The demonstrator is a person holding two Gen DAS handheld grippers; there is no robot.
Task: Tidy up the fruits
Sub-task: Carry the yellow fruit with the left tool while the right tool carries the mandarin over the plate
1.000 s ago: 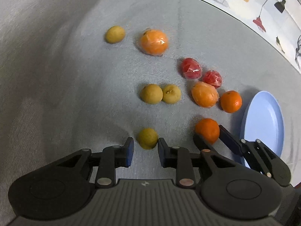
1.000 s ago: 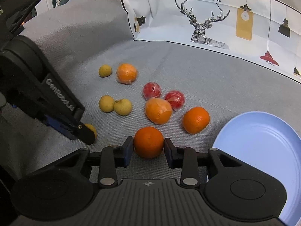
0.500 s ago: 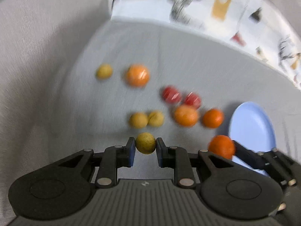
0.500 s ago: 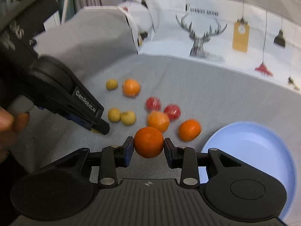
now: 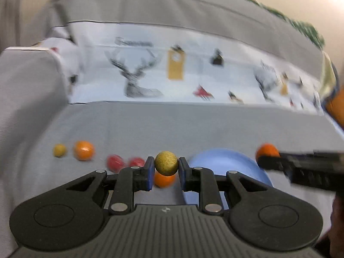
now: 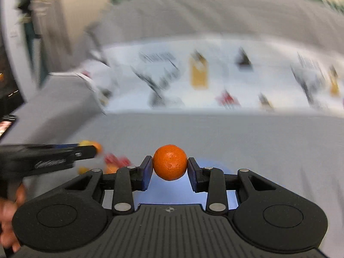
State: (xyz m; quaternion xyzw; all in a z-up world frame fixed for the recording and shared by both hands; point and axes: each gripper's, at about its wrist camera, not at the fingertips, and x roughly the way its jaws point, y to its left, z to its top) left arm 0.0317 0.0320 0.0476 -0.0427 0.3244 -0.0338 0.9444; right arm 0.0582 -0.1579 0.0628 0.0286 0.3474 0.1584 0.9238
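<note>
Both fruits have just come off the grey sofa seat [image 5: 215, 126]. The left gripper [image 5: 166, 166] is clamped on a small yellow fruit [image 5: 166, 163], which a second ago lay on the fabric between open jaws. The right gripper [image 6: 169, 167] pinches an orange [image 6: 169, 162], now lifted too. Just beyond both, the blue plate [image 5: 223, 161] sits close, so the drop-off is likely next. Farther left, two red fruits [image 5: 116, 162], another orange [image 5: 83, 150] and a yellow one [image 5: 59, 150] are not yet sorted.
</note>
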